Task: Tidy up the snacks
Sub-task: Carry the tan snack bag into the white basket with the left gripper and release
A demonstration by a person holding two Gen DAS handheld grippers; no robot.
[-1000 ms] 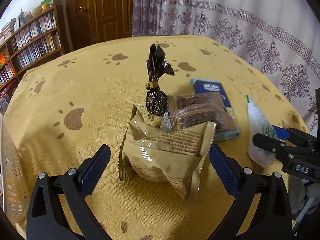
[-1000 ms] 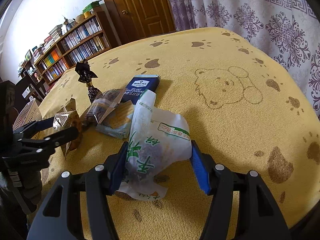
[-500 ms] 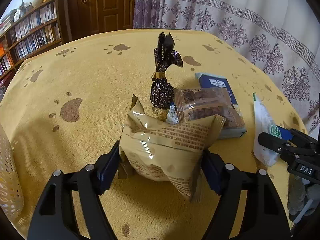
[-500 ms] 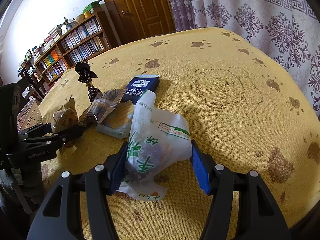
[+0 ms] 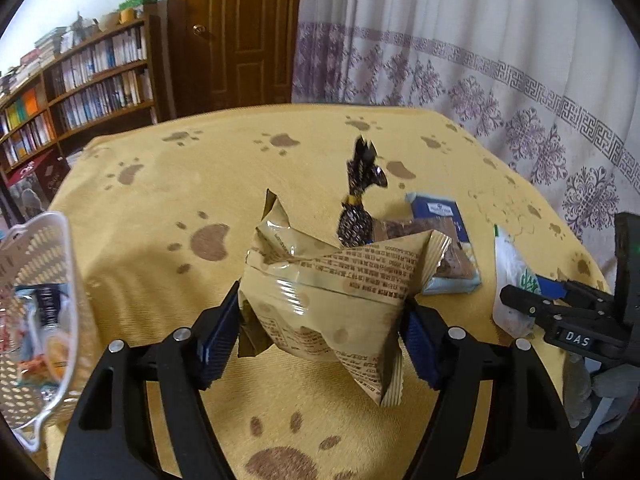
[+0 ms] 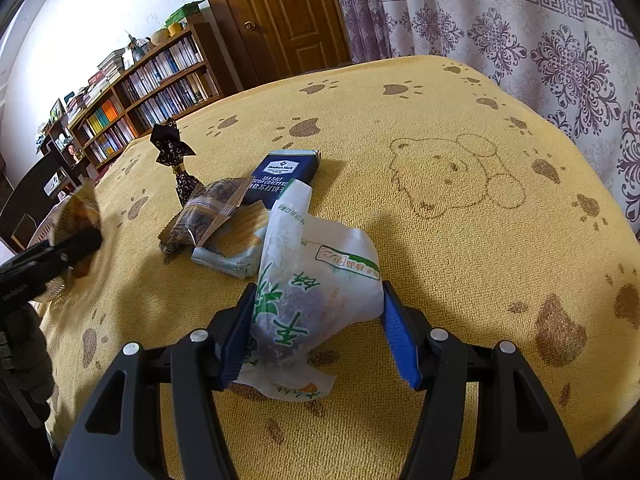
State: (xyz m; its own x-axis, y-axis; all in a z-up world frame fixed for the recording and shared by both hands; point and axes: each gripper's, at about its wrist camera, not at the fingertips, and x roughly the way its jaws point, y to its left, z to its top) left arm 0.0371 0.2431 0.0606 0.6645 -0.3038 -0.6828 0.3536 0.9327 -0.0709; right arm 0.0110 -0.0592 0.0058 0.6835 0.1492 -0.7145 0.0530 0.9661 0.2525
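My left gripper (image 5: pixel 320 332) is shut on a tan snack bag (image 5: pixel 328 300) and holds it up off the yellow cloth. My right gripper (image 6: pixel 316 328) is shut on a white bag with green print (image 6: pixel 316 284) that rests on the cloth. Behind them lie a dark twisted candy wrapper (image 6: pixel 176 160), a clear packet of brown snacks (image 6: pixel 208 212), a cracker pack (image 6: pixel 240 244) and a navy cracker box (image 6: pixel 284 176). A white perforated basket (image 5: pixel 36 312) with several packets inside stands at the left in the left wrist view.
The table carries a yellow paw-print cloth (image 6: pixel 460 168). A patterned curtain (image 6: pixel 520 28) hangs at the right, a wooden door (image 6: pixel 284 12) at the back, and bookshelves (image 6: pixel 140 100) at the left. A person's gloved hand (image 5: pixel 612 384) holds the right gripper.
My left gripper closed on the tan bag and lifted it, swinging left so the basket came into view. The right gripper stayed shut on the white bag without moving.
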